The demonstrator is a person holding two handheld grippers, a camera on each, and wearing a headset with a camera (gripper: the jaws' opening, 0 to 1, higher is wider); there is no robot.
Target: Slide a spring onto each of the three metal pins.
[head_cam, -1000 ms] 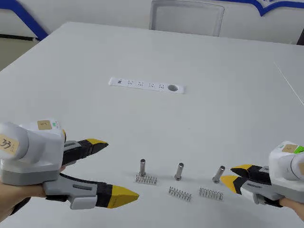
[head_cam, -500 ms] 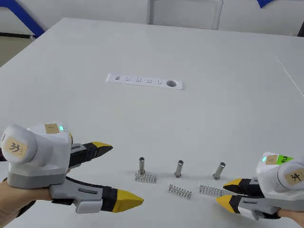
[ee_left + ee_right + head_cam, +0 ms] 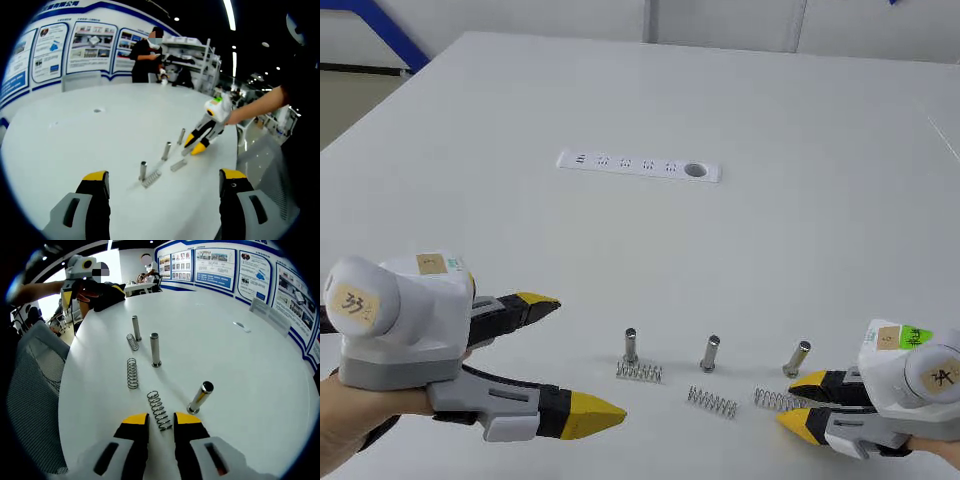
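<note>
The right gripper (image 3: pixel 803 400) comes in low from the lower right corner of the head view, nearly level with the table (image 3: pixel 770 250). Its jaws stand narrowly apart. In the right gripper view the near end of the nearest spring (image 3: pixel 159 410) lies between the yellow tips, with no clear sign of being pinched. The hand behind it is cut off by the frame edge.

The left gripper (image 3: pixel 578 355) sits at the lower left, held in the left hand (image 3: pixel 360 420) and angled toward the middle. Its jaws are spread wide and hold nothing.

Three metal pins stand in a row at lower centre: the left pin (image 3: pixel 631 343), middle pin (image 3: pixel 710 352) and right pin (image 3: pixel 798 357). The left spring (image 3: pixel 639 372) lies just beside the left pin's base. The middle spring (image 3: pixel 712 402) lies below the middle pin.

The table is plain white, with a power strip (image 3: pixel 638 166) at upper centre. In the left gripper view, wall posters (image 3: pixel 75 50) fill the upper left and a person (image 3: pixel 147 57) stands at the top by shelving; details there are too small to read.
</note>
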